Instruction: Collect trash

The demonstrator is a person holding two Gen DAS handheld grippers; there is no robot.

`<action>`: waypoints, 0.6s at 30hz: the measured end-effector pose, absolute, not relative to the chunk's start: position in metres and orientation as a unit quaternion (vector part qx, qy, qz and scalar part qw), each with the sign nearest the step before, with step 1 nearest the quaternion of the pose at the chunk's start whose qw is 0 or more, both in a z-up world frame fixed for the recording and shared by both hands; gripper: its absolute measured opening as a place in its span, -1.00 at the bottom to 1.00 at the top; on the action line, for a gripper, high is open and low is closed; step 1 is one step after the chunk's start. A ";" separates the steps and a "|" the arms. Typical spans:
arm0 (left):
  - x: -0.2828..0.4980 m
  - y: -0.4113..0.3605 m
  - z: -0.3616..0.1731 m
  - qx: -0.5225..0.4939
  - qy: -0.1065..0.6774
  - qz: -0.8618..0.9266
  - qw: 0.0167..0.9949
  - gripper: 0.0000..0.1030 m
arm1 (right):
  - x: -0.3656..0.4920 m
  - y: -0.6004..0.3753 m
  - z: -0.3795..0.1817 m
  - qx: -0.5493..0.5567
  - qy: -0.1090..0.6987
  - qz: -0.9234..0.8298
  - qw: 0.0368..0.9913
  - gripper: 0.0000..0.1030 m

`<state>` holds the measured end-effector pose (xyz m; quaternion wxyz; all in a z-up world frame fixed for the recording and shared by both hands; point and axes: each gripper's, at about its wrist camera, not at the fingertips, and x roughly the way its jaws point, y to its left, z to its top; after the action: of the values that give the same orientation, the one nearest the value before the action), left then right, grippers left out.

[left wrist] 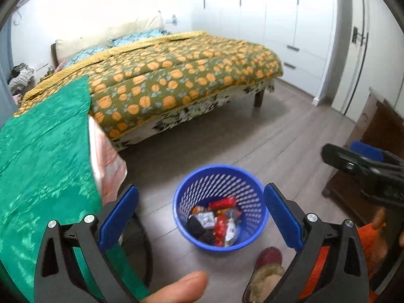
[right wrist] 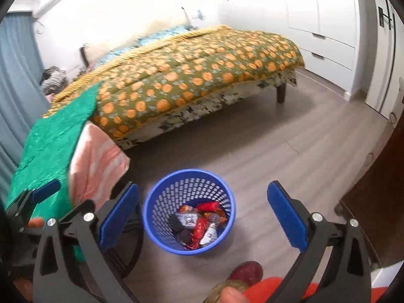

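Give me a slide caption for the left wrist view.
Open left gripper above blue basket of wrappers beside the bed.

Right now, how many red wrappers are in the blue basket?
2 that I can see in the blue plastic mesh basket: one red shiny wrapper at the far side of the pile, another red crinkly wrapper in the middle. More may hide underneath.

Left gripper point(left wrist: 200, 217) jaws wide and empty, right gripper point(right wrist: 202, 214) likewise, both angled downward, apparently side by side
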<state>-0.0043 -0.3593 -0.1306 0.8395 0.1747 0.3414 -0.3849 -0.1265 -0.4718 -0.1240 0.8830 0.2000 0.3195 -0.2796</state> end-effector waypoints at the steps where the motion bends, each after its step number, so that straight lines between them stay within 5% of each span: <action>1: -0.005 -0.356 -0.132 0.178 0.342 -0.381 0.841 0.90 | -0.127 -0.470 -0.126 0.195 0.324 -0.282 0.882 0.91; 18: 0.005 -0.357 -0.175 0.204 0.417 -0.355 0.811 0.90 | -0.123 -0.452 -0.171 0.208 0.407 -0.252 0.853 0.91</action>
<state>0.0051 -0.3570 -0.1746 0.8114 0.2038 0.4172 -0.3551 -0.1233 -0.4518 -0.1707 0.8529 0.2083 0.4072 -0.2517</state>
